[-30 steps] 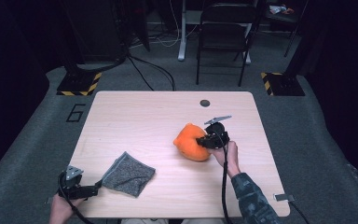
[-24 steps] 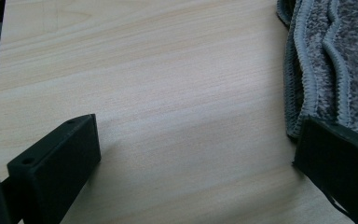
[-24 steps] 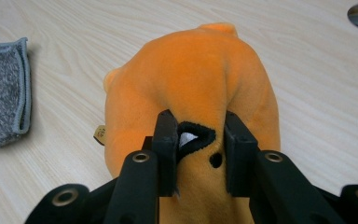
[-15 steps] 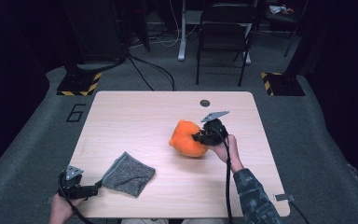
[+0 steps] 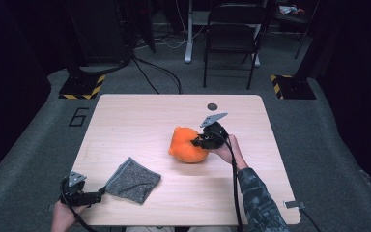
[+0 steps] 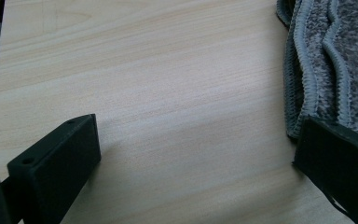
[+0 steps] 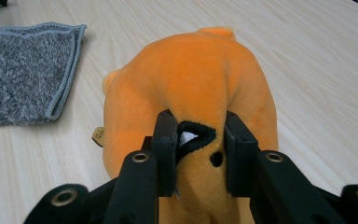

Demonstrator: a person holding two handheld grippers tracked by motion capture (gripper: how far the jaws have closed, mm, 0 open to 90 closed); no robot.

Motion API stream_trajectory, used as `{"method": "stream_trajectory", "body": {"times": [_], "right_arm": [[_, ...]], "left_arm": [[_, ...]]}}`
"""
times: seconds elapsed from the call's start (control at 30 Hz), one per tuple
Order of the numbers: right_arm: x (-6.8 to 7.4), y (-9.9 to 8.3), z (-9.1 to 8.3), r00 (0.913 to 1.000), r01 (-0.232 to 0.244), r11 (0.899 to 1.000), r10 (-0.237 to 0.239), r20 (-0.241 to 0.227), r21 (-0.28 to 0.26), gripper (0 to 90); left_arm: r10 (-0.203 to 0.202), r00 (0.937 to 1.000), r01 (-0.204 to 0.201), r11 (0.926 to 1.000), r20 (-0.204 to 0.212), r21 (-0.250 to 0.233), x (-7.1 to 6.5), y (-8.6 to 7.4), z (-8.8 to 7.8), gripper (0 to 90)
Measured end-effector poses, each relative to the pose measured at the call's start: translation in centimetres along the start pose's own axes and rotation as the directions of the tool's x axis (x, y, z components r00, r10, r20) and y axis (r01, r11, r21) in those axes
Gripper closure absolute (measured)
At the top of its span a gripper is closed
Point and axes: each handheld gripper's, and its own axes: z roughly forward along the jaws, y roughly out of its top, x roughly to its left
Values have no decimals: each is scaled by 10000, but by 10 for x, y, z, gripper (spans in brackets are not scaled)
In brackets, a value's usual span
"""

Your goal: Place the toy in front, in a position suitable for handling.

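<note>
Orange plush toy (image 7: 191, 88) in right gripper (image 7: 198, 140), on table (image 5: 140, 116)

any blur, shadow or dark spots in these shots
High view: table lit evenly, floor and room around it dark, picture slightly soft. Left gripper view: sharp on the wood grain and cloth, soft shadow between the open jaws, which are slightly blurred. Right gripper view: orange toy in focus and bright, no glare; the near jaws look soft.
</note>
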Motion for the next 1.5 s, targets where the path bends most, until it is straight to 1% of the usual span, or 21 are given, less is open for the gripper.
{"method": "stream_trajectory", "body": {"times": [0.17,0.2,0.23,0.27,0.33,0.37,0.4,0.43,0.5,0.53,0.6,0.73,0.8,0.87,0.97,1.13,1.2,1.23,1.37,1.43,1.5], "right_arm": [[-3,2,3,10000,55,10000,-55,22,48,699],[-4,2,4,9998,210,9997,-210,-3,117,698],[-5,1,6,9999,145,9996,-144,-18,260,695],[-5,1,8,9996,264,9991,-265,49,322,691],[-5,-1,10,9996,207,9993,-213,188,316,670],[-4,-1,11,9993,214,9989,-226,283,415,643],[-4,-1,11,9994,208,9988,-220,281,449,582],[-3,-1,11,9988,-18,9992,-1,481,391,533],[-4,-1,7,9986,-153,9998,146,515,123,420],[-4,-2,5,9979,-347,9994,344,553,51,386],[-4,-1,0,9971,-512,9986,518,566,-118,347],[0,-1,-17,9941,-879,9956,898,605,-335,220],[2,-2,-28,9901,-1117,9926,1153,802,-480,170],[5,-8,-42,9850,-1464,9862,1526,809,-774,148],[9,-18,-56,9779,-1733,9811,1818,1032,-865,137],[12,-45,-78,9570,-2429,9659,2537,1410,-891,111],[15,-57,-85,9474,-2717,9589,2814,1525,-816,111],[17,-61,-87,9468,-2670,9614,2746,1677,-665,112],[25,-76,-96,9372,-2889,9566,2910,1924,-396,113],[30,-84,-99,9342,-2934,9556,2929,2039,-283,115],[34,-91,-100,9321,-2953,9554,2881,2195,-1,113]], "left_arm": [[7,10000,-7,10000,4,4,0,0,0,0],[6,10000,-6,10000,1,5,0,0,0,0],[-3,10000,3,10000,12,18,0,0,0,0],[-5,10000,5,10000,11,16,0,0,0,0],[-2,10000,2,10000,10,17,0,0,0,0],[1,10000,-1,10000,10,18,0,0,0,0],[5,10000,-5,10000,2,4,0,0,0,0],[0,10000,0,10000,7,18,0,0,0,0],[-5,10000,5,10000,4,18,0,0,0,0],[4,10000,-4,10000,-6,3,0,0,0,0],[20,10000,-20,10000,-11,1,0,0,0,0],[45,10000,-45,10000,-10,5,0,0,0,0],[38,10000,-38,9999,-7,144,0,1,-1,0],[30,10000,-30,9998,23,202,1,2,-1,0],[5,10000,-5,10000,44,34,1,3,-4,0],[-51,10000,52,9999,74,-87,1,8,-11,0],[-93,9999,91,9990,-43,-438,-2,11,-13,1],[-62,10000,60,9988,-53,-481,-3,13,-15,0],[79,10000,-80,9981,-17,-609,-9,20,-20,9],[205,9998,-206,9971,-15,-737,-14,24,-21,19],[332,9994,-323,9972,116,-681,-18,28,-20,25]]}}
